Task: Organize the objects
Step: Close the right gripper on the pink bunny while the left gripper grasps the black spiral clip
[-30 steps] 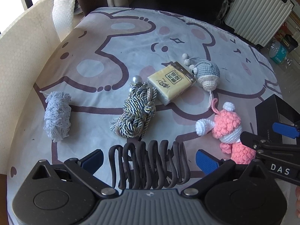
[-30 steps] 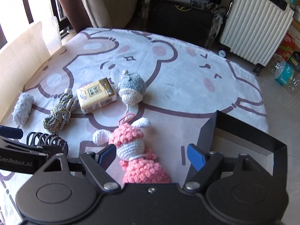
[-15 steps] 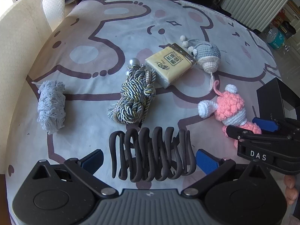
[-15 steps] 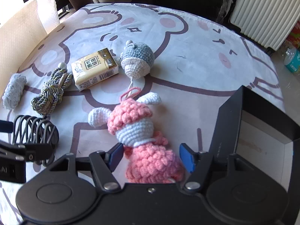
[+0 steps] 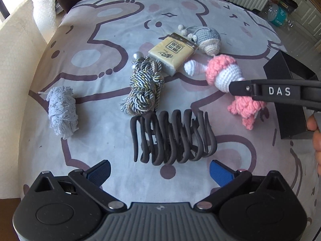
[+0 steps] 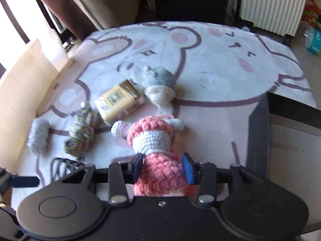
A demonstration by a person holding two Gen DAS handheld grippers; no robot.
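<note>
The right gripper (image 6: 163, 167) is closing now. A second ago its jaws stood wide either side of the pink crochet doll (image 6: 158, 148); now the blue pads (image 6: 189, 169) sit right against the doll's pink skirt, one on each flank, and they look to be squeezing the yarn. The doll's white head pokes out just ahead of the jaws, ears spread. In the left wrist view the doll seems to hang a little off the cloth, head tipped up, where before it lay flat, so I'd call this the pick-up taking hold.

The black box (image 6: 258, 132) sits just to the right of the right jaws, its open side showing. That looks like where the doll should go, though that's my guess.

The left gripper (image 5: 159, 171) hovers with its jaws spread wide and nothing held. The dark coiled hair clip (image 5: 172, 138) lies just ahead of them, between the two tips but clear of both. It sits farther out in front than a second ago. Beyond it are the twisted cord bundle (image 5: 143, 89), the tissue pack (image 5: 172, 53) and the grey crochet toy (image 5: 206, 38), with the lace roll (image 5: 62, 113) off to the left.
</note>
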